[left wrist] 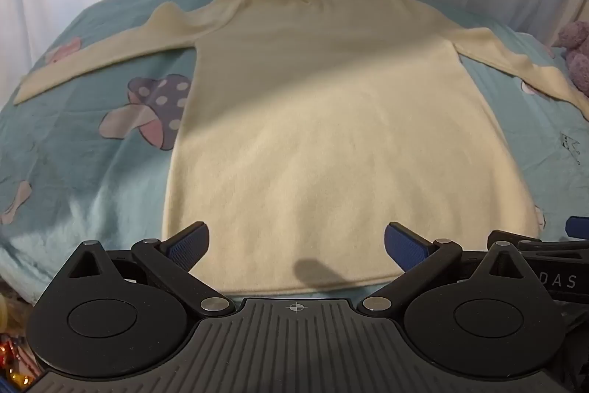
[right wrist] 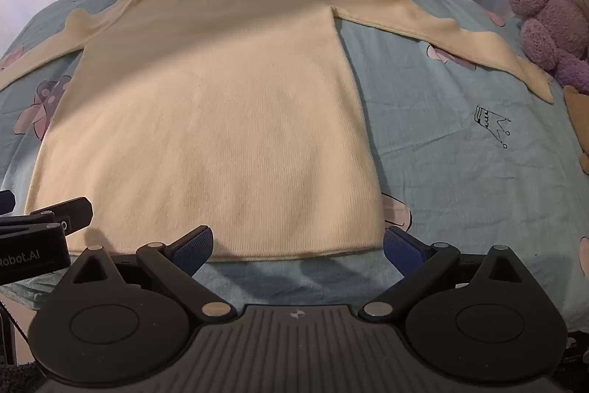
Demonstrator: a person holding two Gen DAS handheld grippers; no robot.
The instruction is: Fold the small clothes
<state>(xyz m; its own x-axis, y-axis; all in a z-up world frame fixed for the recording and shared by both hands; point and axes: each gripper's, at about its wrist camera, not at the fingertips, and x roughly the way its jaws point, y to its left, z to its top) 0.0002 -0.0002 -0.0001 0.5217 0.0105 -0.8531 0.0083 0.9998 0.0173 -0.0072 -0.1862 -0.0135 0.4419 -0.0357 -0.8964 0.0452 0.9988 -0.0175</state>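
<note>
Left wrist cam: the cream sweater (left wrist: 316, 120) is spread flat on the teal bedsheet (left wrist: 92, 172), sleeves out to both sides, hem toward the camera. Makes sense, you want it laid out smooth before any fold starts. The left gripper (left wrist: 296, 247) hangs over the hem with its blue pads spread wide and nothing between them. The hem runs across right under the gap, so it looks lined up for a grab at the bottom edge, but that's my guess.

Right wrist cam: same sweater (right wrist: 221, 120), seen more from its right side, the right sleeve reaching toward the purple teddy bear (right wrist: 552, 10) at the bed's edge. The right gripper (right wrist: 298, 247) is also wide open and empty, sitting just short of the hem near the sweater's right corner. Part of the other gripper's body pokes in at the left edge, so the two are side by side along the hem, probably for a two-corner lift
</note>
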